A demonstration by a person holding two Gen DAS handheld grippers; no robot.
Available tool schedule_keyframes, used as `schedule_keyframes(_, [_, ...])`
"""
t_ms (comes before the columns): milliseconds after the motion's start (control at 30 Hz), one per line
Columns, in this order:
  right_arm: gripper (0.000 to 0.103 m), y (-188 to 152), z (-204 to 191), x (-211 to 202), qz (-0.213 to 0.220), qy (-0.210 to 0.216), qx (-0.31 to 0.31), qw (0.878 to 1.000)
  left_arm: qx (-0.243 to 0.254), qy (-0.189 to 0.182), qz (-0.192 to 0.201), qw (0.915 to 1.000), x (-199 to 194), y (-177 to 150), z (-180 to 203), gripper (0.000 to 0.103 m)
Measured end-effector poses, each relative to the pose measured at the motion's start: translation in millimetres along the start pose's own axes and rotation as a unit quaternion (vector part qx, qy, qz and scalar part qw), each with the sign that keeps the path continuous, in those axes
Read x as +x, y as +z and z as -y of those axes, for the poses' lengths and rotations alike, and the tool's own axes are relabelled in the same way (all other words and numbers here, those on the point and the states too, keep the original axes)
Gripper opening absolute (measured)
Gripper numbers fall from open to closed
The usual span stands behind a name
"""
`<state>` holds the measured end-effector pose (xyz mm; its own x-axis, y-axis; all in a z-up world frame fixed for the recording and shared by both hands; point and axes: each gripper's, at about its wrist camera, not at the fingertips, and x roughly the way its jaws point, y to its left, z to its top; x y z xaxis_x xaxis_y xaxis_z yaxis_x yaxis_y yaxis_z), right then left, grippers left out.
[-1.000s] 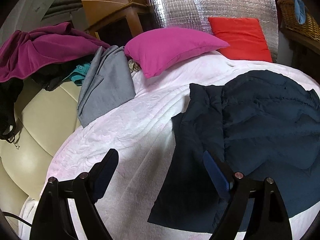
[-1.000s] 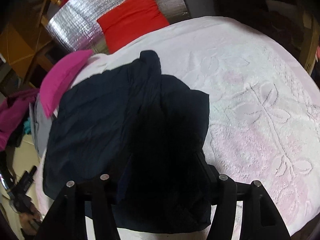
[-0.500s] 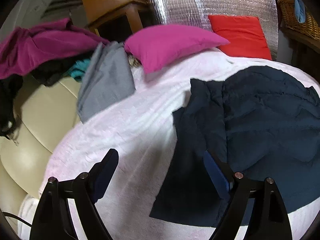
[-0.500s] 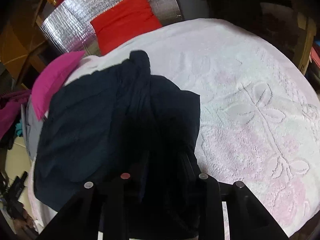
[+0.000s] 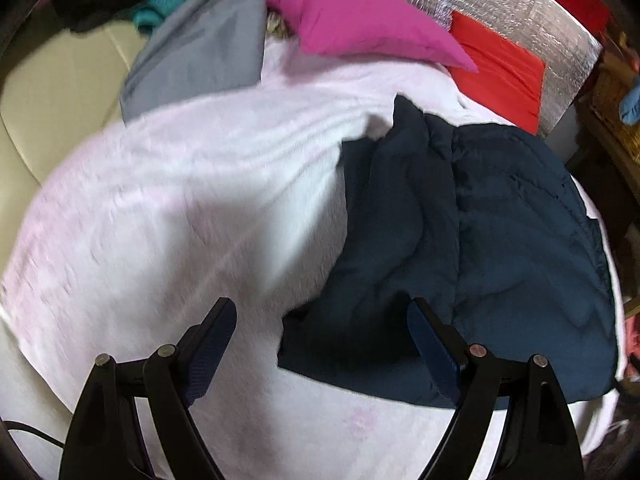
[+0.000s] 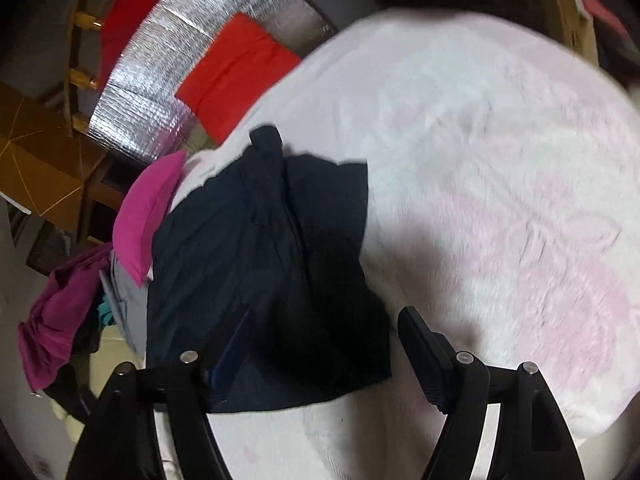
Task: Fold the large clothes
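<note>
While the left wrist view is blurred, it shows the navy garment [image 5: 500, 232] lying on the pale pink blanket [image 5: 180, 208], partly gathered: one side is doubled over along a ridge down its middle, so I judge a first fold is laid and the rest, bringing it down to a compact packet, is not yet done. The left gripper [image 5: 320, 344] hangs above the garment's near left corner with its jaws wide apart and nothing between them; one finger stands over the blanket, the other over the dark cloth. Beyond the garment lie a magenta pillow [image 5: 360, 24] and a red cushion [image 5: 500, 76], and to the pillow's left a grey garment [image 5: 200, 48], which looks unfolded and may be waiting its turn. At the right edge, past the garment, a wicker basket [image 5: 612, 108] shows with something blue [image 5: 630, 100] hanging at its rim; its inside is hidden. From the right wrist view, the same garment [image 6: 248, 240] lies on the blanket [image 6: 500, 160], its right half folded inward to a straight edge. The right gripper [image 6: 320, 332] is opening, its fingers astride the garment's near right corner but not pressing it, so the cloth seems let go. Left of the garment sits a purple heap [image 6: 56, 312] of other clothing. No container shows here.
</note>
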<state>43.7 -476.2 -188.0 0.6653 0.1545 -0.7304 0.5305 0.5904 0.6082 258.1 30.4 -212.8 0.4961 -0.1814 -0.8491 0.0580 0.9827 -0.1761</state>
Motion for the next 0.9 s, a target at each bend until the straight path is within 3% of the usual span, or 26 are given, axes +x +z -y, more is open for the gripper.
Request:
schedule_keyframes(100, [0.077, 0, 9, 17, -0.039, 0.031, 0.032, 0.998, -0.038, -0.041, -0.036, 0.9978, 13, -2, -9, 0.088])
schedule_keyframes(200, [0.079, -3, 7, 33, -0.048, 0.03, 0.037, 0.998, -0.069, -0.077, -0.058, 0.9929, 26, -3, -17, 0.088])
schedule_keyframes(400, [0.082, -3, -1, 53, -0.05, 0.065, 0.044, 0.996, -0.121, -0.158, -0.079, 0.9768, 40, -3, -25, 0.088])
schedule_keyframes(567, [0.079, -1, -7, 67, -0.047, 0.067, 0.027, 0.996, -0.132, -0.189, -0.068, 0.9707, 43, -2, -23, 0.087])
schedule_keyframes(600, [0.073, 0, -8, 67, -0.045, 0.065, 0.023, 0.997, -0.134, -0.194, -0.061, 0.9699, 42, -2, -22, 0.085])
schedule_keyframes(667, [0.061, -1, -10, 69, -0.044, 0.065, 0.019, 0.997, -0.127, -0.191, -0.047, 0.9723, 39, -2, -20, 0.063])
schedule_keyframes(700, [0.056, -2, -12, 68, -0.042, 0.065, 0.016, 0.997, -0.123, -0.194, -0.04, 0.9724, 37, 0, -20, 0.056])
schedule_keyframes(767, [0.05, -3, -18, 65, -0.027, 0.056, -0.003, 0.998, -0.107, -0.207, -0.021, 0.9723, 29, 1, -15, 0.031])
schedule_keyframes(900, [0.041, -5, -24, 54, -0.004, 0.052, -0.023, 0.998, -0.089, -0.198, 0.002, 0.9762, 15, -2, -7, 0.023])
